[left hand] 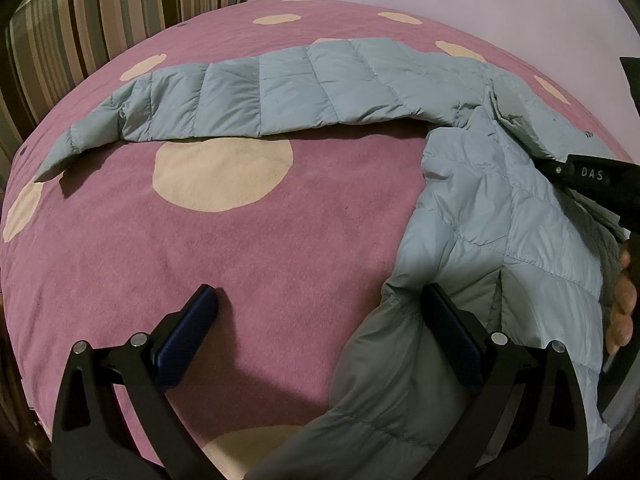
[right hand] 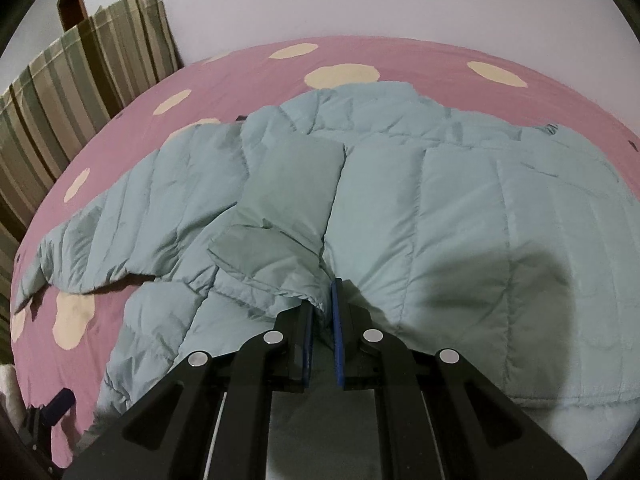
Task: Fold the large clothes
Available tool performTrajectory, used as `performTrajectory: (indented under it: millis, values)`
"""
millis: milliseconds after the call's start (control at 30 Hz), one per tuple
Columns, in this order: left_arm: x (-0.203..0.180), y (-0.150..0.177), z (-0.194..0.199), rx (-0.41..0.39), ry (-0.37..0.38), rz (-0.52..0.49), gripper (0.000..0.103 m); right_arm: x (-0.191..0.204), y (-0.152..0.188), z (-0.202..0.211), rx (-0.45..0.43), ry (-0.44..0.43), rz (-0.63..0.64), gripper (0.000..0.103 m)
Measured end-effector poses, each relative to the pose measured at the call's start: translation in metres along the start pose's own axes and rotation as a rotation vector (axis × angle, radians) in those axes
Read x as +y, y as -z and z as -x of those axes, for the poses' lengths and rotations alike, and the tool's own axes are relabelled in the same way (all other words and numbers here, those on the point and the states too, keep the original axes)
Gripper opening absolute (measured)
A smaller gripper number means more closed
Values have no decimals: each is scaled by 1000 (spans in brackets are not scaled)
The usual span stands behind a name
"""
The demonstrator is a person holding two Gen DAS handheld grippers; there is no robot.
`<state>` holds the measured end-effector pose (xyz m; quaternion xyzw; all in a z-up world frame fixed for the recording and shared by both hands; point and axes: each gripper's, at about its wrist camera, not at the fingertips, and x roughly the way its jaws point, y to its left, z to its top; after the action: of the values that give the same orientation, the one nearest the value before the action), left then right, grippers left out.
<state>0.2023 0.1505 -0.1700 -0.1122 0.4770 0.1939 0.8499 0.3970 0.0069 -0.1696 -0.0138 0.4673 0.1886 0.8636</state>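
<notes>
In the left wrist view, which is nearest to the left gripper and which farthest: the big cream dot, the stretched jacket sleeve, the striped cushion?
From the left gripper:
1. Big cream dot, straight ahead on the pink cover.
2. Stretched jacket sleeve, lying across behind the dot.
3. Striped cushion, far upper left corner.
</notes>
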Motion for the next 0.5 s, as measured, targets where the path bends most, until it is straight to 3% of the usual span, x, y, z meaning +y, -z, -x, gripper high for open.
performTrajectory:
  millis: [367, 433, 500]
  values:
    - [0, 0, 0, -1, 0, 0, 101, 1, 1, -5, 16, -20, 9, 12]
    - [0, 0, 0, -1, 0, 0, 101, 1, 2, -3, 10, -31, 8, 15]
    - [0, 1, 0, -1, 0, -1, 101, 1, 3, 0, 14, -56, 3, 26]
